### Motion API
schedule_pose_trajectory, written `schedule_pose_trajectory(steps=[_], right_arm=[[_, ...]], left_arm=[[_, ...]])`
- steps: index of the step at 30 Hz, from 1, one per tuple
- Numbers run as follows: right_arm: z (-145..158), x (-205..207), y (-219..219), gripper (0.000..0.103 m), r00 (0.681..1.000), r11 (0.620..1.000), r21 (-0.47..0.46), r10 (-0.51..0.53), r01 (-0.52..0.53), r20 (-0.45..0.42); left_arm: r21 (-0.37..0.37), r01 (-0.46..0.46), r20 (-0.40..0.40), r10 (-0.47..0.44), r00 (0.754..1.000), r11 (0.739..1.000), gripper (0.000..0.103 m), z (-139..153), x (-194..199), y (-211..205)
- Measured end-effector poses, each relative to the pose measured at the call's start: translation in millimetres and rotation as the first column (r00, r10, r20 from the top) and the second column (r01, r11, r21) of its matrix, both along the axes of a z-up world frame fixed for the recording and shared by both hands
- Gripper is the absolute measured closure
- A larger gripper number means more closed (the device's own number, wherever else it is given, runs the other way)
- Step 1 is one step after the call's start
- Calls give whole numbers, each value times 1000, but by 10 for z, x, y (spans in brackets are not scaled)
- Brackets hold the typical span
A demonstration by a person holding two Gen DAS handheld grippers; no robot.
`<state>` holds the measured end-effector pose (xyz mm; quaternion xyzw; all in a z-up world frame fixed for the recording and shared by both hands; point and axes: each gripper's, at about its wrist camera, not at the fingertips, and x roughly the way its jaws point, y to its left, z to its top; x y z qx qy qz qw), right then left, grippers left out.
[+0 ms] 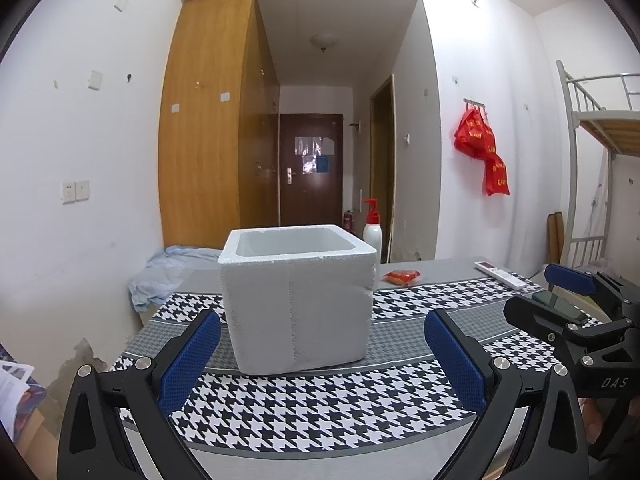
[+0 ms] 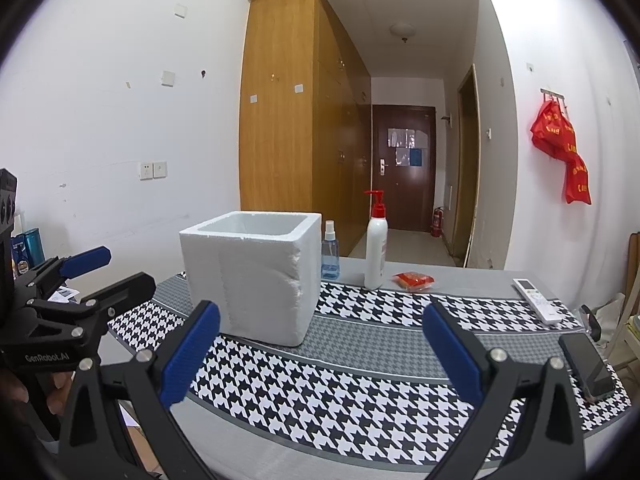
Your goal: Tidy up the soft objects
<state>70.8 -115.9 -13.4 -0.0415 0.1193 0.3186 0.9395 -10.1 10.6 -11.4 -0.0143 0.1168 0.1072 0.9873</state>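
Observation:
A white foam box [image 1: 298, 300] stands open-topped on the houndstooth cloth [image 1: 320, 408]; it also shows in the right wrist view [image 2: 250, 276]. My left gripper [image 1: 322, 356] is open and empty, just in front of the box. My right gripper [image 2: 322, 354] is open and empty, to the right of the box and short of it. The right gripper shows at the right edge of the left wrist view [image 1: 560, 296], the left gripper at the left edge of the right wrist view [image 2: 104, 276]. A small red packet [image 1: 401, 277] lies behind the box [image 2: 414, 281].
A white pump bottle [image 2: 376, 248] and a blue spray bottle [image 2: 330, 256] stand at the table's far edge. A white remote [image 2: 536, 300] and a black phone [image 2: 588, 364] lie at the right. Light blue fabric [image 1: 168, 276] lies at the far left.

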Motion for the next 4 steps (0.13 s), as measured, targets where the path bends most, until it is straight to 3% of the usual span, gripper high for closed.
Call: schedule_pose_trajectory(steps=[4], right_arm=[[-7,-5,8,1,1000,1000,-6,0,0,2]], left_arm=[[1,10,1,-10,1000,1000,1,-3,-8,-13]])
